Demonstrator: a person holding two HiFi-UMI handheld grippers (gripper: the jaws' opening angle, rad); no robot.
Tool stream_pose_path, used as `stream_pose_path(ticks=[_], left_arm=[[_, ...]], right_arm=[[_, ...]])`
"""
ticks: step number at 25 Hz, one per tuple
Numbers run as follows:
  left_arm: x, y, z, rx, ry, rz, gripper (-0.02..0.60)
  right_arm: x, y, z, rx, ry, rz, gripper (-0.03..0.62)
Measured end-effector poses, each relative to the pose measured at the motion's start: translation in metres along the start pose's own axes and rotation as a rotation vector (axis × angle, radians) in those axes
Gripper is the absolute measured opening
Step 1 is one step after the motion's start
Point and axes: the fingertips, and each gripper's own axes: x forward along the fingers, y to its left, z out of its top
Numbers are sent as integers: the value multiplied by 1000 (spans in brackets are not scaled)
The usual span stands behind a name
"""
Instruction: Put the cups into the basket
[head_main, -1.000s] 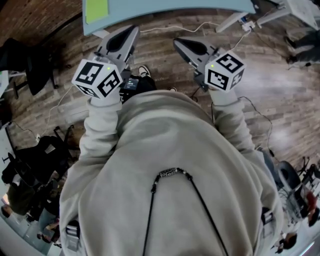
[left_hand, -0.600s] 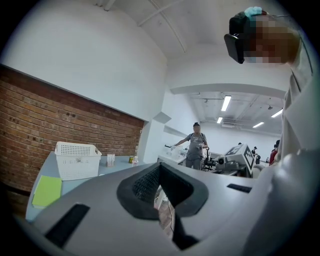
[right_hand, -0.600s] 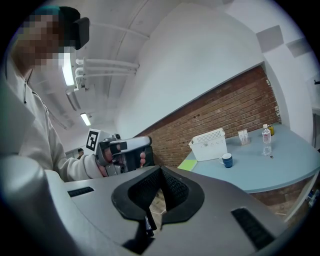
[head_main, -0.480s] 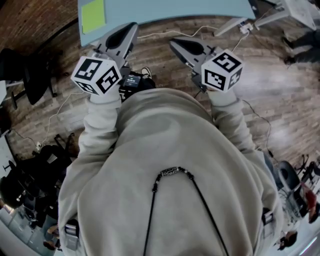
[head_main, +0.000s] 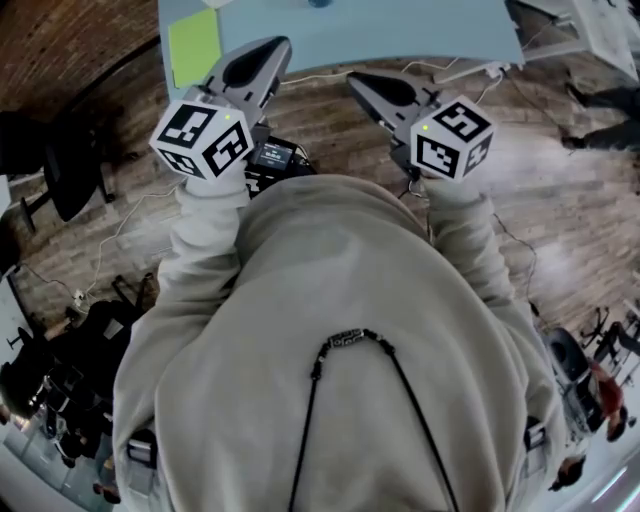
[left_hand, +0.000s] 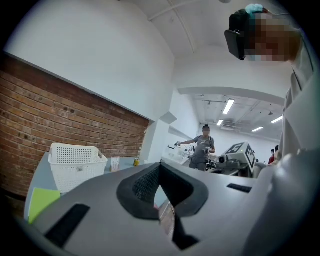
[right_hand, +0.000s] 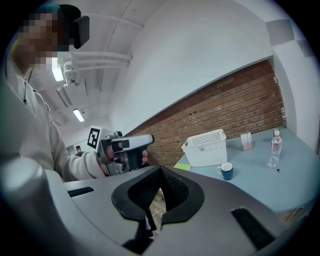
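The left gripper (left_hand: 160, 167) and right gripper (right_hand: 160, 170) are both clenched empty near the pale blue table (right_hand: 285, 185), where the small blue cup (right_hand: 227, 170) stands just right of the white perforated plastic basket (right_hand: 205, 147).

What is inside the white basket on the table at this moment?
Nothing can be confirmed: the basket shows only its perforated walls from the side, so its inside is hidden. A blue cup stands outside it on the table, apart from it.
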Motion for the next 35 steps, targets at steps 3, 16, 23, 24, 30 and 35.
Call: stream_pose_path(ticks=[3, 16, 23, 24, 30, 35], left_arm=[[5, 28, 5, -11, 3, -6, -5], [30, 117, 10, -30, 60, -106, -5], [34, 124, -4, -69, 80, -138, -5], [33, 125, -6, -70, 81, -138, -5], [36, 136, -9, -82, 81, -104, -5], [56, 146, 1, -86, 78, -86, -5]], right_arm=[[24, -9, 11, 14, 1, -9, 12], [102, -52, 38, 68, 22, -105, 12], [113, -58, 35, 76, 54, -113, 12], [115, -58, 35, 74, 57, -110, 12], [130, -68, 38, 76, 76, -67, 12], [140, -89, 56, 59, 79, -15, 12]])
